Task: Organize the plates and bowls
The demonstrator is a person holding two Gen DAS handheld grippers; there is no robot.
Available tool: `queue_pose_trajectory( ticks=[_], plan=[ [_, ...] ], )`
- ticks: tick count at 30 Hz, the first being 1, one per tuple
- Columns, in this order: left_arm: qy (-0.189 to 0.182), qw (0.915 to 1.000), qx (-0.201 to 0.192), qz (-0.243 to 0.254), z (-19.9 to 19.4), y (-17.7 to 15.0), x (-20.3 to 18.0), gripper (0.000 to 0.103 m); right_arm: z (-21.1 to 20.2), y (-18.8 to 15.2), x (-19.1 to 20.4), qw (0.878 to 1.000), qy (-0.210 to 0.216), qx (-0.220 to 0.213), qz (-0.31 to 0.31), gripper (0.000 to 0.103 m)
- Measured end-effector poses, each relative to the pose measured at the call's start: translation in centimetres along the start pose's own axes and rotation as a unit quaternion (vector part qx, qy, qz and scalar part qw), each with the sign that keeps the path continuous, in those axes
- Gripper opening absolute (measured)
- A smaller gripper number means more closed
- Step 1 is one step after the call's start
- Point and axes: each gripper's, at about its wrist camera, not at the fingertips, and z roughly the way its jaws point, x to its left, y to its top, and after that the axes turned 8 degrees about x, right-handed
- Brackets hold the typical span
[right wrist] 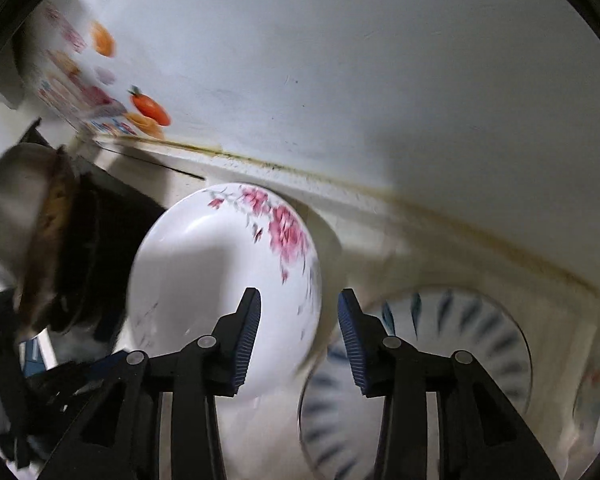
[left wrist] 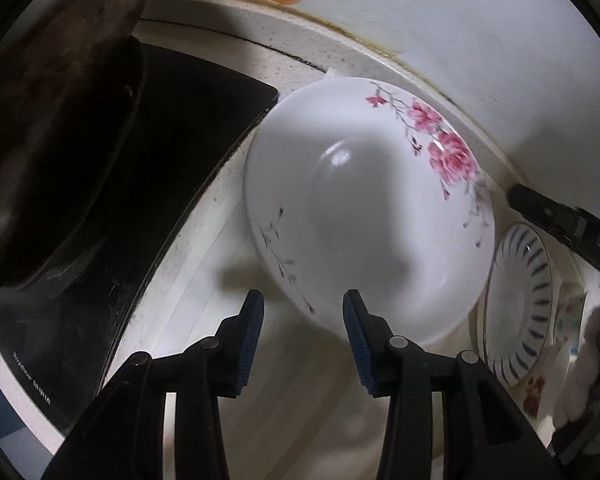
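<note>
Status: sorting looks early to midway, my read only. Nothing is held in either gripper.

Left gripper (left wrist: 303, 300): blue-padded jaws apart, empty, pointing down at the near rim of the large white ceramic bowl with pink flower print (left wrist: 364, 216). The bowl sits on the pale speckled countertop (left wrist: 204, 216), just beyond the fingertips, not between them. Right of it, touching or nearly so, lies a smaller white dish with blue radial stripes (left wrist: 520, 304); further right, a piece with red floral print, partly hidden. The right gripper's black finger shows above the striped dish.

Right gripper (right wrist: 299, 300): jaws apart, empty. The flowered bowl (right wrist: 220, 272) lies beyond its left finger; blue-striped dishes (right wrist: 460, 332), apparently two overlapping, lie under and beyond its right finger. Blur hides detail.

Further off: black stovetop (left wrist: 172, 128) left of the bowl, dark wok (left wrist: 60, 100) on it, white wall (right wrist: 340, 60) behind.

Left to do: the striped dishes seem grouped; flowered bowl and floral piece still loose.
</note>
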Motion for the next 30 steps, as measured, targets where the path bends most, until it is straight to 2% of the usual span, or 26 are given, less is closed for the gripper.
queue_pose_trajectory(
  ticks=[4,6,9,14,19,30],
  plan=[
    [0.003,1.0000,0.002,-0.001,0.5,0.7,0.1,0.039,2.8,2.3,0.1,1.000,-0.016,0.011,-0.008,0.031],
    [0.006,1.0000,0.006,0.001,1.0,1.3,0.0,0.039,3.9,2.7,0.0,1.000,-0.022,0.018,-0.009,0.022],
    [0.011,0.9999,0.006,0.001,1.5,1.4,0.0,0.036,5.3,3.1,0.0,0.999,-0.028,0.034,-0.010,0.015],
    [0.008,1.0000,0.000,-0.003,1.6,0.8,0.3,0.033,6.0,3.1,-0.4,0.999,-0.019,0.033,-0.003,0.015],
    [0.009,0.9999,-0.005,-0.001,1.0,-0.5,0.6,0.033,5.9,2.6,-1.3,0.999,0.010,0.043,0.010,0.012],
    [0.000,0.9991,-0.020,0.038,-2.5,-2.9,-1.6,0.033,1.5,-1.4,-2.3,0.999,0.040,0.025,0.022,0.009]
  ],
)
